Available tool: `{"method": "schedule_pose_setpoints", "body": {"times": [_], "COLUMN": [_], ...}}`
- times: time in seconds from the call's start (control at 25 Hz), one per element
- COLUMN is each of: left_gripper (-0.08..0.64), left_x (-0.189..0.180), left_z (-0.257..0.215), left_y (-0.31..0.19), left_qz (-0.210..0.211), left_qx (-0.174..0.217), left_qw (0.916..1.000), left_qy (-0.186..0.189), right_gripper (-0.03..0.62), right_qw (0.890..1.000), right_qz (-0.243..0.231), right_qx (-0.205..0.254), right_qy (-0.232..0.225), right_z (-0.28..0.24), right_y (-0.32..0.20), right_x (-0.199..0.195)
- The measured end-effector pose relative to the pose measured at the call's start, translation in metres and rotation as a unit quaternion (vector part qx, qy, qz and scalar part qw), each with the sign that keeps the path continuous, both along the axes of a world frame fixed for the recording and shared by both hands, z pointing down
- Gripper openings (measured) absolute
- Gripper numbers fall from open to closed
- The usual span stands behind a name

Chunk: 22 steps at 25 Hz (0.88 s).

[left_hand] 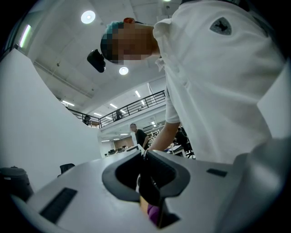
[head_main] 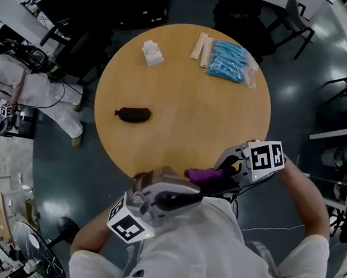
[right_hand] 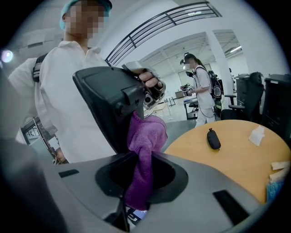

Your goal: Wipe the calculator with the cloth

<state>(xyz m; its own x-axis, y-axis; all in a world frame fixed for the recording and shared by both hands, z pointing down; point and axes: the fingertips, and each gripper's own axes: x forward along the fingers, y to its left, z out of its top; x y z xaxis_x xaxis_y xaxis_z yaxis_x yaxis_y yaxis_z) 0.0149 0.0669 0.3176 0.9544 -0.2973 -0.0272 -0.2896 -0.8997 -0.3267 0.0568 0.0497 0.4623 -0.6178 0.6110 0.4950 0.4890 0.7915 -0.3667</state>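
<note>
Room: an open workspace with a glossy dark grey floor; a curved metal railing runs high across white walls.
Desk: the round desk has a smooth, warm tan wood-look top with a thin rim.
Left hand-held gripper: the left hand-held gripper is smooth grey plastic. Its jaws are narrow and clamped on the calculator, above the desk's near edge and close to the person's white shirt.
Calculator: the calculator is a flat, dark, matte plastic slab with rounded corners. The right gripper view shows its back, which carries a small raised block. It sits edge-on between the left jaws, in the air and off the desk.
Right hand-held gripper: the right hand-held gripper has the same grey shell. Its jaws are narrow and pinch the cloth.
Cloth: the cloth is purple, soft and nubby, and bunched into a thick fold. It rises out of the right jaws, and its top presses against the calculator's edge.
Dark pouch: the dark pouch is a matte black, rounded oblong lying alone on the left part of the desk.
White lump: the white lump is small and crumpled, at the far left of the desk.
Sticks: the pale flat wooden sticks lie just beside the bag.
Bag: the clear crinkled bag is packed with bright blue pieces.
</note>
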Motion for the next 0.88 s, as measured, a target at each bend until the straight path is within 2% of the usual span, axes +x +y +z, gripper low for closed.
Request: {"method": "schedule_pose_setpoints", "body": {"times": [0.2,0.36,0.48,0.6,0.72,0.8,0.88], "left_gripper": [0.046,0.044,0.045,0.044,0.044,0.044,0.044], "left_x": [-0.001,-0.007,-0.013,-0.019,-0.035,-0.050,-0.061], "left_z": [-0.001,-0.004,-0.002,0.008,0.027,0.047,0.067], "left_y": [-0.003,-0.011,-0.020,-0.035,-0.055,-0.071,-0.085], "left_qz": [0.001,-0.016,-0.032,-0.054,-0.089,-0.123,-0.157], "left_qx": [0.002,0.003,-0.001,-0.021,-0.079,-0.136,-0.183], "left_qw": [1.0000,0.9998,0.9994,0.9982,0.9923,0.9814,0.9669], "left_qy": [0.002,0.010,0.011,0.013,0.036,0.057,0.083], "right_gripper": [0.074,0.075,0.074,0.074,0.074,0.074,0.075], "right_qw": [1.000,0.999,0.999,0.998,0.992,0.982,0.969], "right_qz": [-0.012,-0.029,-0.016,0.038,0.114,0.167,0.216], "right_qx": [0.005,0.010,0.015,0.022,0.049,0.078,0.099], "right_qy": [0.017,0.038,0.043,0.038,0.037,0.051,0.073], "right_z": [0.014,0.031,0.043,0.055,0.073,0.092,0.113], "right_y": [0.005,0.015,0.014,-0.002,-0.028,-0.046,-0.062], "right_x": [0.001,0.002,-0.001,-0.004,-0.004,0.000,0.004]}}
